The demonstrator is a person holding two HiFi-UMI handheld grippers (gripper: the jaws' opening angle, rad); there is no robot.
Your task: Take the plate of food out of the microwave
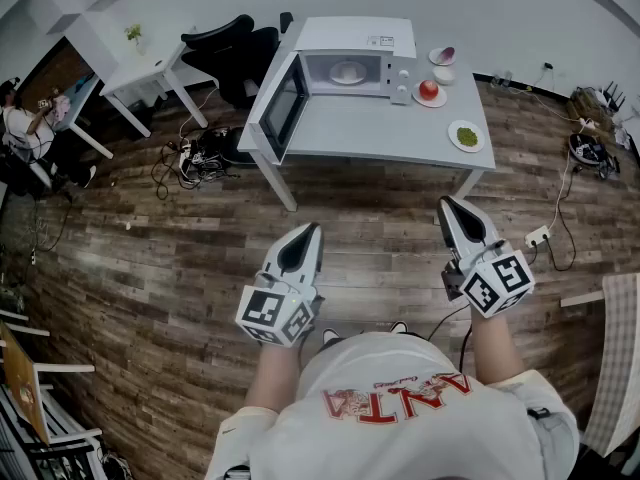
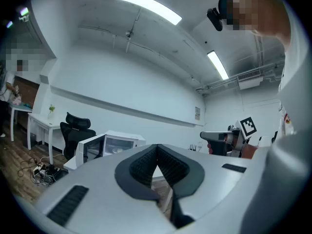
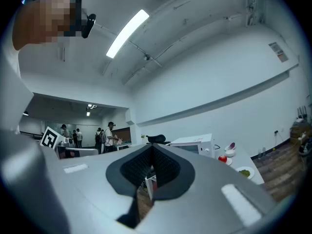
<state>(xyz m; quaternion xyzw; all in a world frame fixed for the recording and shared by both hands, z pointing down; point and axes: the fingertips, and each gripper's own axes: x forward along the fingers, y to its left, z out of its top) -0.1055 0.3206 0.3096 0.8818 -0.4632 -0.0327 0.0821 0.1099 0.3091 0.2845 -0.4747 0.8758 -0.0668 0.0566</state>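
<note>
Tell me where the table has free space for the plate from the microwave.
The widest bare patch of the table is the front strip before the microwave, between its open door on the left and the plate of green food on the right. The right end is crowded: two bowls and a plate with a red fruit.

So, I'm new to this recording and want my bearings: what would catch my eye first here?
The white microwave on the table across the room, its door swung open and a plate inside. Nearer, the left gripper and right gripper hover over the wood floor, both shut and empty.
</note>
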